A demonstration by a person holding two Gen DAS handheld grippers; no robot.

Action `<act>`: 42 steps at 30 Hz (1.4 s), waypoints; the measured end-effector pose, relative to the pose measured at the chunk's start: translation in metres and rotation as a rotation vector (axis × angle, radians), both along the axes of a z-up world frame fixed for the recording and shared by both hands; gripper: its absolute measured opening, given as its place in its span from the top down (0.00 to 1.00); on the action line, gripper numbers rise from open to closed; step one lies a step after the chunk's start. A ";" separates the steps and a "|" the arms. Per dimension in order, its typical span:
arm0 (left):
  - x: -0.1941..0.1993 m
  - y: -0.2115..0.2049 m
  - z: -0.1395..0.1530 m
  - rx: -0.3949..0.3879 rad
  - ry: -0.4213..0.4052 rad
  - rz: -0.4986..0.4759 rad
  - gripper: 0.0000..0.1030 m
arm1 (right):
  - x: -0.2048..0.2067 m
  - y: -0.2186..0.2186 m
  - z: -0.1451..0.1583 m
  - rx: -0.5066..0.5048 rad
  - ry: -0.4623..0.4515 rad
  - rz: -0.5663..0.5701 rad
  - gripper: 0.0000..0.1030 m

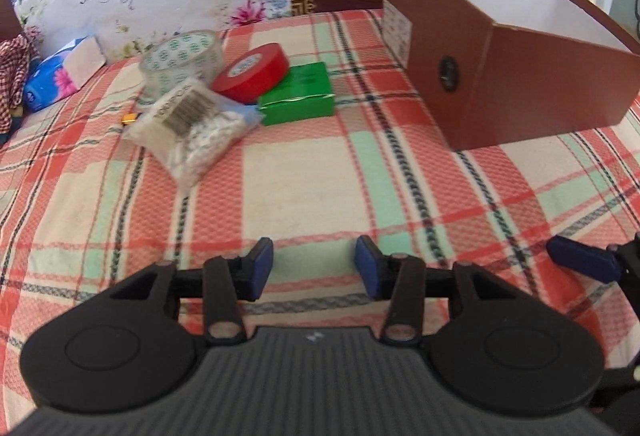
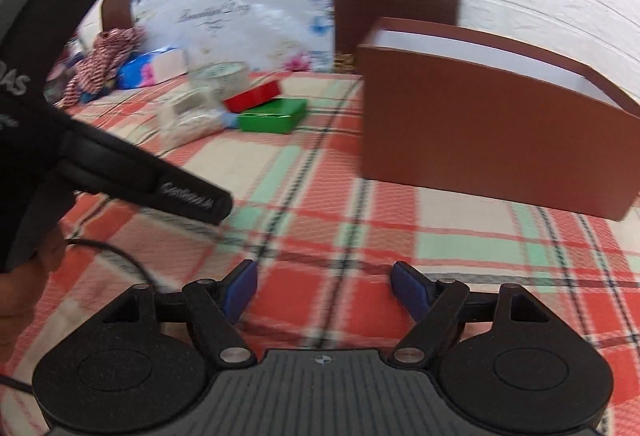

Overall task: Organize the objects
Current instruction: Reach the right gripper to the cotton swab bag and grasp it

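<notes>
Both grippers, left (image 1: 314,266) and right (image 2: 324,290), hang released and empty over the plaid cloth (image 1: 304,171). The brown box (image 1: 516,75) sits far right, long axis running away from the cameras, beside a clutter: red tape (image 1: 252,71) leaning on a green box (image 1: 298,97).

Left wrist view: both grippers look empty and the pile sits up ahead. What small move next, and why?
Probably ease the left gripper forward toward the green box. Its fingers stand apart with nothing between them, the box lies nearest the open brown box, and its straight sides look easy to pinch. The red tape roll leans on it, so approach from the free side.
</notes>
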State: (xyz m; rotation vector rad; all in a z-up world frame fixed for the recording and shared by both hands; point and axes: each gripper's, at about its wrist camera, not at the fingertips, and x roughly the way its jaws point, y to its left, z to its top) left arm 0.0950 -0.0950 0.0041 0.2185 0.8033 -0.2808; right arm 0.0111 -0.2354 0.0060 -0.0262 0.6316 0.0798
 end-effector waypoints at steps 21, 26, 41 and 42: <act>0.038 0.179 -0.021 -0.082 -0.220 0.411 0.27 | 0.094 0.108 0.004 -0.123 -0.128 0.243 0.27; 0.041 0.182 -0.022 -0.112 -0.215 0.400 0.27 | 0.138 0.131 0.007 -0.156 -0.192 0.270 0.28; 0.041 0.180 -0.023 -0.096 -0.218 0.395 0.26 | 0.033 0.062 0.000 -0.135 -0.064 0.206 0.59; 0.041 0.179 -0.023 -0.090 -0.219 0.394 0.26 | 0.016 0.052 0.000 -0.149 -0.065 0.175 0.59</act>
